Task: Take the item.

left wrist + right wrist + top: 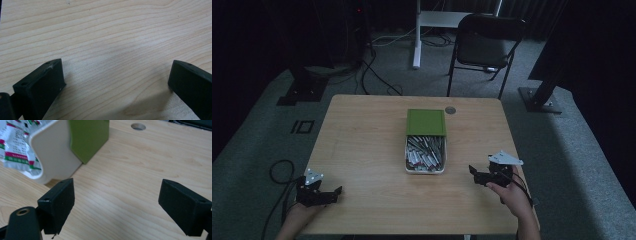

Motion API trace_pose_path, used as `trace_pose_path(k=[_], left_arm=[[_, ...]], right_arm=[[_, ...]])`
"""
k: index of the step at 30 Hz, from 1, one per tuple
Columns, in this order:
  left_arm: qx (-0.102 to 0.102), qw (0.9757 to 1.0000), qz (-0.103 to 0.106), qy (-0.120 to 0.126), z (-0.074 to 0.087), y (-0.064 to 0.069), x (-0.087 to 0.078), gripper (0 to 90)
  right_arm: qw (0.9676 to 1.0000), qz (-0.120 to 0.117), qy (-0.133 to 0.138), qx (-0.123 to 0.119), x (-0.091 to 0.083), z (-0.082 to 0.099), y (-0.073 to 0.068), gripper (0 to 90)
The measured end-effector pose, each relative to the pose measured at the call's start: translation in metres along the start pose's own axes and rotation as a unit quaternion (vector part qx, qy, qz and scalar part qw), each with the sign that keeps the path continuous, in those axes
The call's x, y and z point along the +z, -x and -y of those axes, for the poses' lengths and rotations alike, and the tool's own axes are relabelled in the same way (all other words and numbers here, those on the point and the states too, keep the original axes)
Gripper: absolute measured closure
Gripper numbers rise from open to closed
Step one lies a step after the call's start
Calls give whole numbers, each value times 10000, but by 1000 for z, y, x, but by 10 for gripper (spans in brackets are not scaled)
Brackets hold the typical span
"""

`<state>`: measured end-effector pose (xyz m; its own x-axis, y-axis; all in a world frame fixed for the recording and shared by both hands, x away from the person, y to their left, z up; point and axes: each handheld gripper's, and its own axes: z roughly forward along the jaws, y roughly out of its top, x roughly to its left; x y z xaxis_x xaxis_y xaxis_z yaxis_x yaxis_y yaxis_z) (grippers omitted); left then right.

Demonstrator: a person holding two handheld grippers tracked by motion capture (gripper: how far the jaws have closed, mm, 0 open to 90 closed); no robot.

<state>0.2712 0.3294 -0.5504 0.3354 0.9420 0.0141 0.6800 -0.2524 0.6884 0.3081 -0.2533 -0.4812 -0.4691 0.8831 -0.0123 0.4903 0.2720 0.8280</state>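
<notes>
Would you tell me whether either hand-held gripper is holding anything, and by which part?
Nothing is held: the left hand-held gripper and the right hand-held gripper both stand open over bare table.

Pale wooden table (362,145) — white box (425,169) of packets, green lid (426,122) half over it

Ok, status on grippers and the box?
Left gripper open, empty. Right gripper open, empty, beside the box. Green lid slid halfway back. Nothing between.

Bare table (362,150) around both tools, box (425,150) standing mid-table between them
</notes>
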Motion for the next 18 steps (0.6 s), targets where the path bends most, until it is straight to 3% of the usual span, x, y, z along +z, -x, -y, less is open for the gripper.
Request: trace_pose_path(k=[18], left_arm=[[-9,10000,0,7,0,0,0,13]], right_arm=[[9989,-309,244,-273,3,-31,-25,141]])
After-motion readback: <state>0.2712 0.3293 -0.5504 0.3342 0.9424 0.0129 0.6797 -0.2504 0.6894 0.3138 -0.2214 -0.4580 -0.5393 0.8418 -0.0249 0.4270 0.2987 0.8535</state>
